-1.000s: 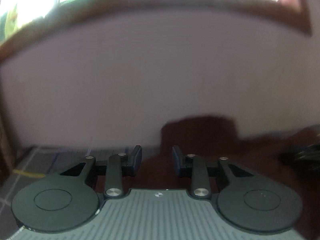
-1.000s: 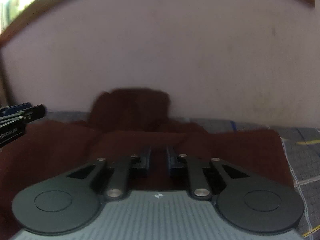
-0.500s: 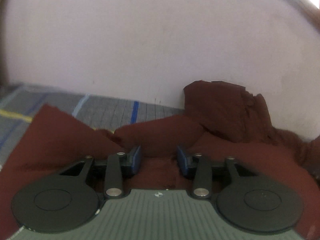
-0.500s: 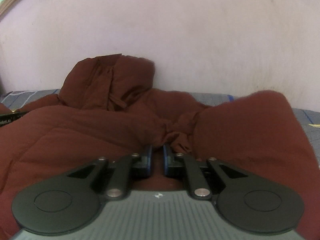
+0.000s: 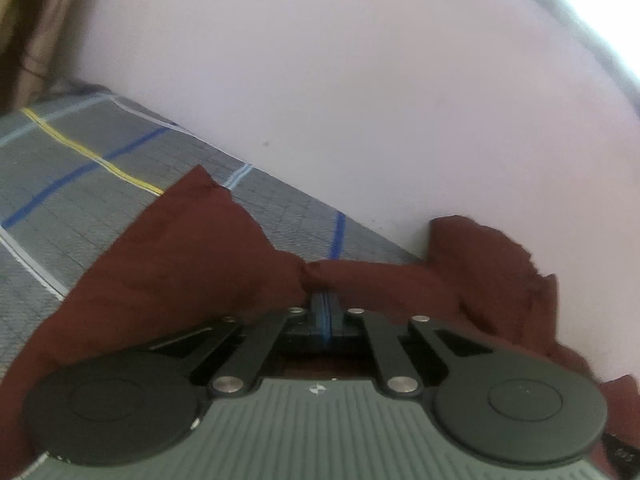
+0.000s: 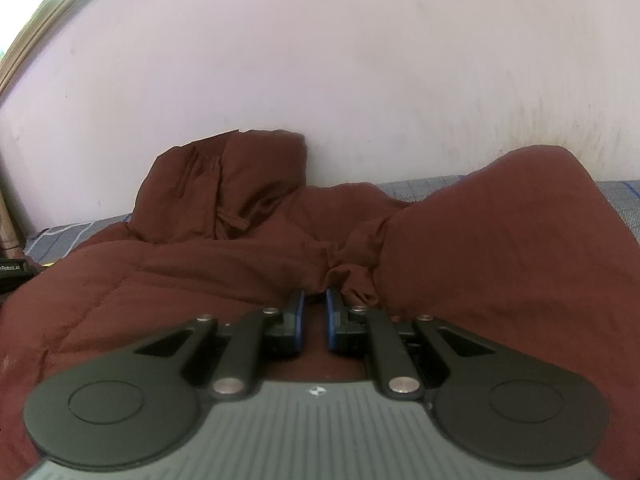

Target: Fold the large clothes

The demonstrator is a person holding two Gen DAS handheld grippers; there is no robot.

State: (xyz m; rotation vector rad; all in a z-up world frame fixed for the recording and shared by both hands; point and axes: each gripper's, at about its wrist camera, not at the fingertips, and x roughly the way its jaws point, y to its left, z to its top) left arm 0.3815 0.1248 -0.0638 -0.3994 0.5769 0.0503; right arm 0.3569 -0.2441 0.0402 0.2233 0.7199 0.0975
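Observation:
A large maroon garment (image 6: 208, 264) lies spread on a grey checked bed sheet (image 5: 80, 184), with a bunched part (image 6: 224, 192) leaning on the wall. My left gripper (image 5: 325, 300) is shut on a pinched fold of the garment (image 5: 180, 256), which fans out to both sides of the fingertips. My right gripper (image 6: 314, 300) has its jaws a narrow gap apart, with gathered cloth (image 6: 360, 256) bunched at the tips. I cannot tell whether the right pads hold the cloth. The left gripper's body (image 6: 12, 276) shows at the left edge of the right wrist view.
A pale pink wall (image 6: 360, 80) rises right behind the bed. A wooden frame (image 6: 36, 28) runs along the upper left in the right wrist view. A brown curtain (image 5: 36, 20) hangs at the far left of the left wrist view.
My left gripper has gone from open to shut on a fold of the garment and swung left. My right gripper has stayed nearly closed and come lower over the cloth.

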